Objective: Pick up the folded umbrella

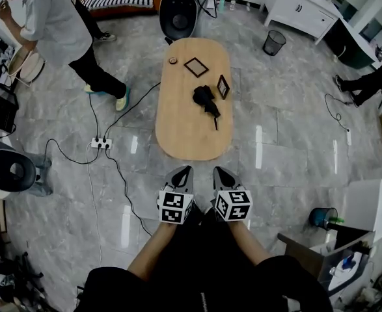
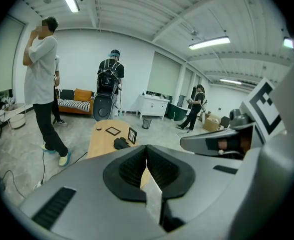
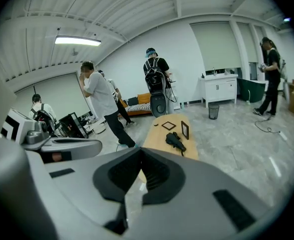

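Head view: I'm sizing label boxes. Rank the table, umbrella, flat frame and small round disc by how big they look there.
1. Table
2. Umbrella
3. Flat frame
4. Disc
The last three share one tabletop, so nearness hardly skews the order.

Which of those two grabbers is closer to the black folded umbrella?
Right, only slightly. Both hover short of the oval wooden table's near end; the right gripper lines up nearly with the black folded umbrella, the left gripper sits further aside.

Grey left tongs [image 1: 186,169], grey right tongs [image 1: 217,170], both tapering to dark tips, black-and-white square-marker cube [image 1: 175,207] on each, bare forearms [image 1: 153,252], black clothing [image 1: 197,275].
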Available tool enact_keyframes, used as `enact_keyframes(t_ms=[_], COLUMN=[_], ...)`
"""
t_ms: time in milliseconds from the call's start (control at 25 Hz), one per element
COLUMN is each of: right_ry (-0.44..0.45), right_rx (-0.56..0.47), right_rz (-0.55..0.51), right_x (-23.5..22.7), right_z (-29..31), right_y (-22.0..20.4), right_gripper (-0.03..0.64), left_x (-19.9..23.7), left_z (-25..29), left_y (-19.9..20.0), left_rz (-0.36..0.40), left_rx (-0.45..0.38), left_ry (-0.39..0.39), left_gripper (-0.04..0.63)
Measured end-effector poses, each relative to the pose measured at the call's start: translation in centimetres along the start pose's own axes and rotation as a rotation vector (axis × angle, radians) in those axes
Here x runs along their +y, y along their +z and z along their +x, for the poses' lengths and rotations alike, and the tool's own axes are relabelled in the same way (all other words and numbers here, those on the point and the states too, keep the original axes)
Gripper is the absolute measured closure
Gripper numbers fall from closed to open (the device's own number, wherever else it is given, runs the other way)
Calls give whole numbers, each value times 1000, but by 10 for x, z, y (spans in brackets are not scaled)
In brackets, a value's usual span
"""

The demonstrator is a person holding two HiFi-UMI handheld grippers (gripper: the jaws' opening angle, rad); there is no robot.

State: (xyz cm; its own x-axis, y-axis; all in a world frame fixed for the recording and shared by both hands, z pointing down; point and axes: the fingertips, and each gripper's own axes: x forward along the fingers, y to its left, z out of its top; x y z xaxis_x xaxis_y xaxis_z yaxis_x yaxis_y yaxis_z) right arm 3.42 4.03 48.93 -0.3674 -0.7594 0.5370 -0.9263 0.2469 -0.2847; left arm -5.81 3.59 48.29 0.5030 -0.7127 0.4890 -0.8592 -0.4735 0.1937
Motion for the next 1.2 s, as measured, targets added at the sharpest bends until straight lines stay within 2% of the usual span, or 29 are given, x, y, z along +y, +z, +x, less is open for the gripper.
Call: enact_keyframes(t_ms=[360, 600, 880, 1200], right_ry=[-17, -6, 30, 48], right_rx=[17, 17, 28, 51], right_rz=[19, 56, 69, 77], right_x=[-2, -16, -21, -50], right_z=[9, 35, 88, 148], right_y=[-3, 4, 35, 69], right_gripper=[606, 606, 606, 606], left_x=[3, 11, 49, 70], left_z=[12, 37, 71, 131], left_y=[0, 8, 35, 62], left_rz=[-1, 35, 30, 31], left_rx=[24, 43, 56, 76], left_ry=[-29, -31, 1, -7], left_gripper=[580, 580, 580, 580])
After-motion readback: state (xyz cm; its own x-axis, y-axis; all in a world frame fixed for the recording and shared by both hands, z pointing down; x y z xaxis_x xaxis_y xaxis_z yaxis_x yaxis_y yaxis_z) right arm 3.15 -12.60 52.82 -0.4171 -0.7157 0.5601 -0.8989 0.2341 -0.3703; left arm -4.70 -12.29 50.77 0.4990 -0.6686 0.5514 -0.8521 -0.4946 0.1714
